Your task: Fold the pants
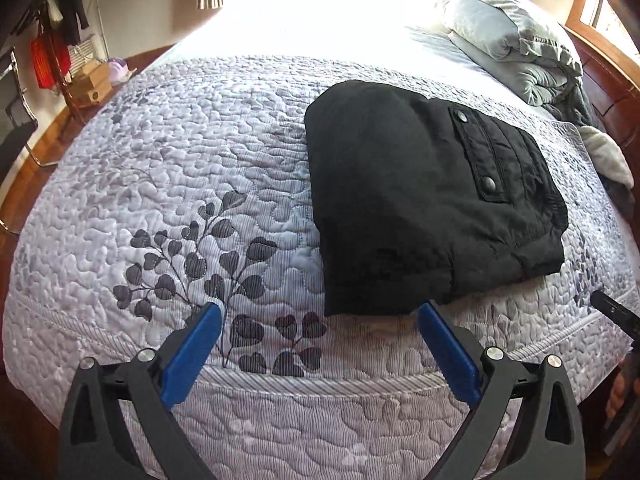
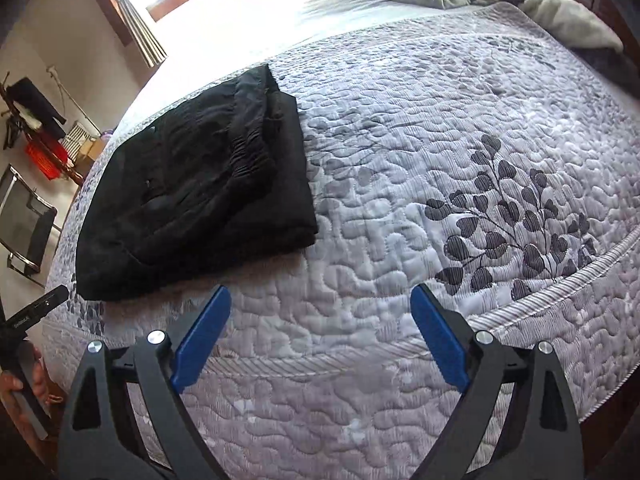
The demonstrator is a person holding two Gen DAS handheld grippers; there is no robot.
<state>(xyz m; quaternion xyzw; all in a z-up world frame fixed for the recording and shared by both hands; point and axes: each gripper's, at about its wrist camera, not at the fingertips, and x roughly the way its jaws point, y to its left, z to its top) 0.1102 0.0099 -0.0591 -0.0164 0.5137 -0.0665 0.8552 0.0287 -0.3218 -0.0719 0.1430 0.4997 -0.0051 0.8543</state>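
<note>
Black pants (image 1: 420, 200) lie folded into a compact stack on the quilted bed, a snap-button pocket facing up. In the right wrist view the pants (image 2: 192, 200) lie to the left, with the elastic waistband showing. My left gripper (image 1: 320, 312) is open and empty, just short of the stack's near edge. My right gripper (image 2: 320, 296) is open and empty over bare quilt, to the right of the pants. Each gripper's black body shows at the edge of the other's view.
The bed has a pale quilt (image 1: 180, 160) with a dark leaf print (image 2: 512, 216). Bunched grey bedding (image 1: 512, 40) lies at the headboard end. A chair (image 2: 24, 224), boxes and a clothes rack (image 1: 60, 40) stand on the floor beyond the bed's far side.
</note>
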